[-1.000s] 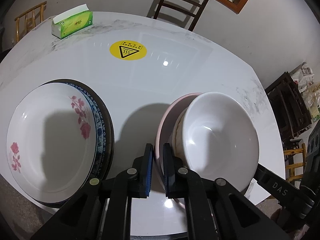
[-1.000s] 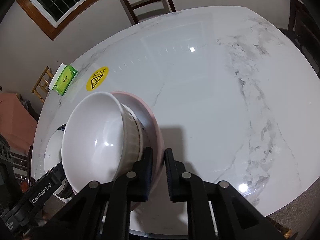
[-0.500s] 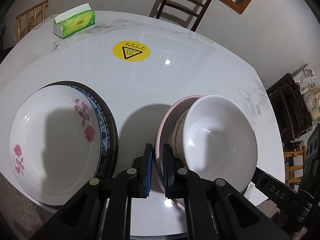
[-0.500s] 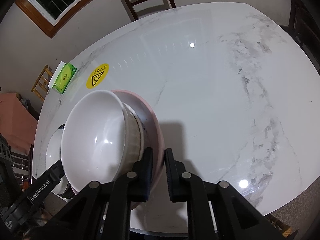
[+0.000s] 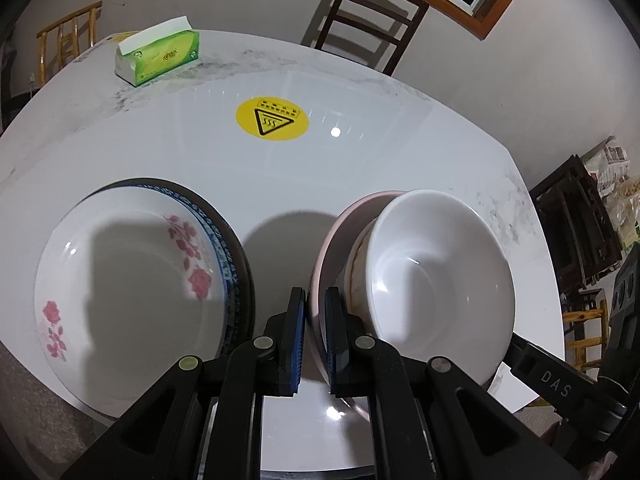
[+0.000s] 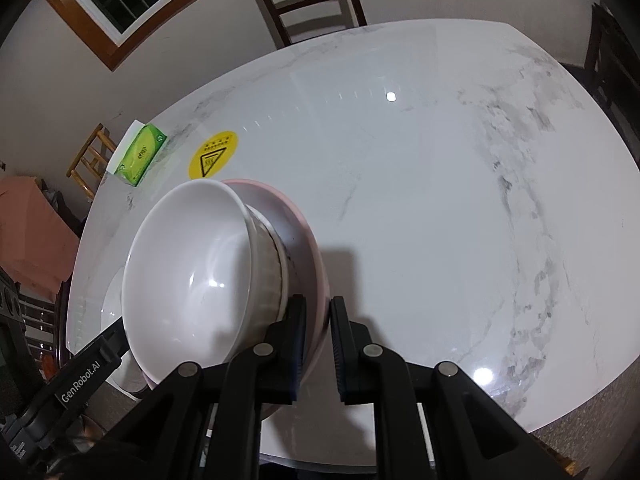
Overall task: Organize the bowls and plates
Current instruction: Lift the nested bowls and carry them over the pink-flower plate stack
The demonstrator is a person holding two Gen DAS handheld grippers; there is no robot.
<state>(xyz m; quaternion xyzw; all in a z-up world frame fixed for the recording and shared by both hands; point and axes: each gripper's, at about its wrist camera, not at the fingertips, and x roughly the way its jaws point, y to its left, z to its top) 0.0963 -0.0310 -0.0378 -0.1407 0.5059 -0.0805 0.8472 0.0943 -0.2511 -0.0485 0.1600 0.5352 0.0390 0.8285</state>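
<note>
A pink bowl holds a ribbed cream bowl and, inside that, a plain white bowl. The nest is tilted and hangs above the marble table, casting a shadow on it. My left gripper is shut on the pink rim at one side. My right gripper is shut on the rim of the same pink bowl from the opposite side, with the white bowl to its left. A stack of plates topped by a white plate with red flowers rests on the table beside the left gripper.
A green tissue box and a round yellow warning sticker lie toward the far side. Wooden chairs stand around the table. The right half of the table shows bare marble up to its edge.
The bowl nest has drifted a little over the table with both grippers still clamped on the pink rim. The plates and the tissue box have slid slightly lower in the left view.
</note>
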